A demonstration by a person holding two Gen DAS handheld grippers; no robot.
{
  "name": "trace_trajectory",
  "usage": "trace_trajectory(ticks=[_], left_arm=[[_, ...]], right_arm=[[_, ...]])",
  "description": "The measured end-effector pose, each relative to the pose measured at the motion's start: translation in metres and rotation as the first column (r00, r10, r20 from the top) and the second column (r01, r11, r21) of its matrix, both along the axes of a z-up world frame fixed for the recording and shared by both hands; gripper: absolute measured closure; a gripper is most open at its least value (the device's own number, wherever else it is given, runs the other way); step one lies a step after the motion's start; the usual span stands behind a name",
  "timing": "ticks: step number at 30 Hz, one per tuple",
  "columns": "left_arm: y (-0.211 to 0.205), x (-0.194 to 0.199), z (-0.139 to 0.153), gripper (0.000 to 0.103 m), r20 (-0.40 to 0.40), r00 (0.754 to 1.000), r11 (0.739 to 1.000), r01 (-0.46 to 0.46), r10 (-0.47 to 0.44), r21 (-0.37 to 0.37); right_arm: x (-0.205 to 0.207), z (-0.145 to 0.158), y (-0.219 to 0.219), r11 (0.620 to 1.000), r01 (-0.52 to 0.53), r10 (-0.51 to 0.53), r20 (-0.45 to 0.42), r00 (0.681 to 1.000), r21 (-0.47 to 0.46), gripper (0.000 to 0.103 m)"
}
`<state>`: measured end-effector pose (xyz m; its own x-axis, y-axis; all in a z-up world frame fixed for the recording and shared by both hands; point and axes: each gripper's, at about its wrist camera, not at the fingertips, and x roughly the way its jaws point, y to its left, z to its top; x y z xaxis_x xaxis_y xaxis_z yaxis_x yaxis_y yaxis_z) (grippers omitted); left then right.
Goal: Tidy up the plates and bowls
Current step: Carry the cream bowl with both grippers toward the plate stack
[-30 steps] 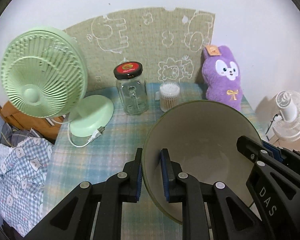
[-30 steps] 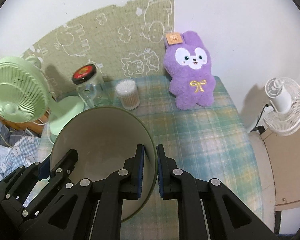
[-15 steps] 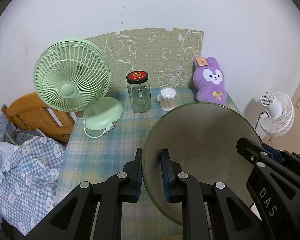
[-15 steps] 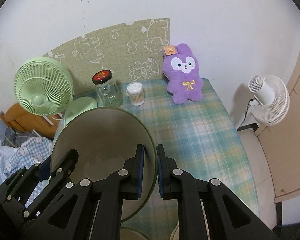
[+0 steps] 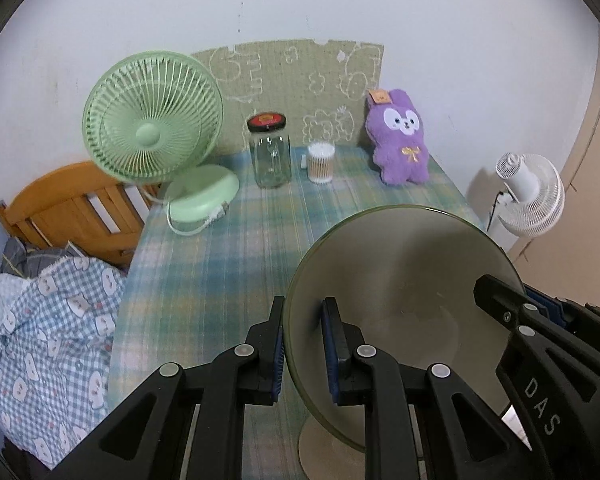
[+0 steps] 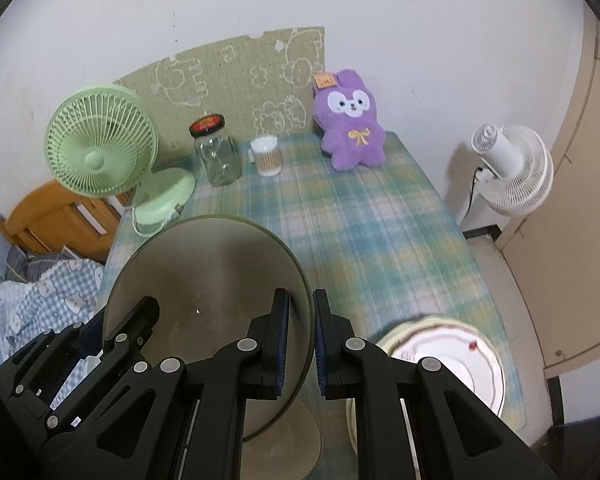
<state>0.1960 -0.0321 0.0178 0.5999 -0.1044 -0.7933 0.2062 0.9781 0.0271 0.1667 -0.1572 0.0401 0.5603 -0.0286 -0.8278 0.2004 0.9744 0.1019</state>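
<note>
Olive-rimmed and beige inside, the bowl (image 5: 404, 280) hangs between your two grippers above the near edge of the table (image 6: 380, 216). Your left gripper (image 5: 302, 344) is clenched on its left rim, one pad inside the wall and one outside; your right gripper (image 6: 301, 340) pinches the opposite rim the same way. Under the bowl, at the table's near edge, a beige disc (image 6: 288, 444) lies flat. Just beside it, at the near right corner, sits a white plate (image 6: 456, 356) with a thin red line. Along the far edge stand a green fan (image 5: 152, 120), a glass jar (image 5: 271, 156) and a purple plush (image 5: 402, 136).
</note>
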Motion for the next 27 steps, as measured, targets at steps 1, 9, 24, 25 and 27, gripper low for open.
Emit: trace_trajectory(ticks=[1,9,24,25,27], left_arm=[[0.001,-0.003,-0.002,0.089,-0.007,1.0,1.0,0.004,-0.004,0.0],[0.008,-0.031,-0.023,0.088,-0.046,0.999,1.0,0.015,-0.015,0.006],[0.013,-0.055,-0.061,0.088,-0.135,0.991,0.999,0.021,-0.017,0.028],[0.013,-0.056,-0.062,0.088,-0.139,0.99,0.999,0.021,-0.017,0.03],[0.014,-0.057,-0.066,0.088,-0.148,0.989,0.999,0.022,-0.017,0.033]], right_arm=[[-0.004,-0.002,0.001,1.0,0.003,-0.003,-0.005,1.0,0.0,0.088],[-0.032,-0.022,0.008,1.0,0.018,-0.018,-0.048,0.999,0.003,0.088],[-0.058,-0.062,0.015,1.0,0.029,-0.028,-0.142,0.99,0.005,0.088],[-0.059,-0.064,0.015,1.0,0.03,-0.029,-0.146,0.989,0.005,0.088],[-0.059,-0.067,0.015,0.999,0.032,-0.031,-0.156,0.987,0.007,0.088]])
